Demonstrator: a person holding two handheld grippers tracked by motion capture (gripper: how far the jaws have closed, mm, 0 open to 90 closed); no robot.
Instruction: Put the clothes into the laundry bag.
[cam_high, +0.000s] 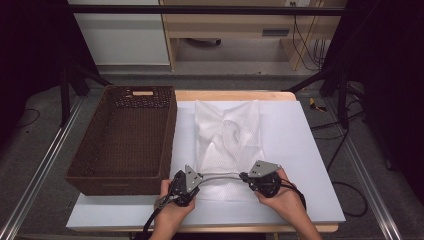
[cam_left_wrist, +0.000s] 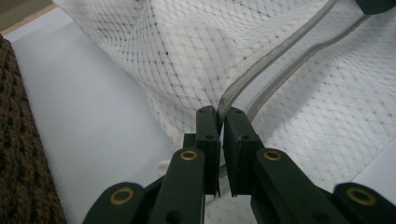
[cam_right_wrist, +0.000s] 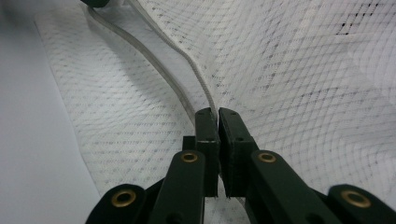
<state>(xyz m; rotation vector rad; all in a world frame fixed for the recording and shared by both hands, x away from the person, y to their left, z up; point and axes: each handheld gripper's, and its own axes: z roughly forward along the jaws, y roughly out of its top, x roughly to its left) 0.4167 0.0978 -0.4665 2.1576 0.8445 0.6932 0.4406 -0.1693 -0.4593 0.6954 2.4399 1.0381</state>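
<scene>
The left gripper (cam_left_wrist: 220, 116) is pinched nearly shut on the grey zipper edge (cam_left_wrist: 261, 65) of a white mesh bag (cam_left_wrist: 196, 51), though a thin gap shows lower down between its jaws. The right gripper (cam_right_wrist: 217, 114) clamps the same edge, its jaws almost together. Between the two grippers the zipper edge is lifted into a band. Beyond them the bag lies flat on the white table (cam_high: 300, 150). Just left of the left gripper stands a brown woven basket (cam_high: 125, 135).
</scene>
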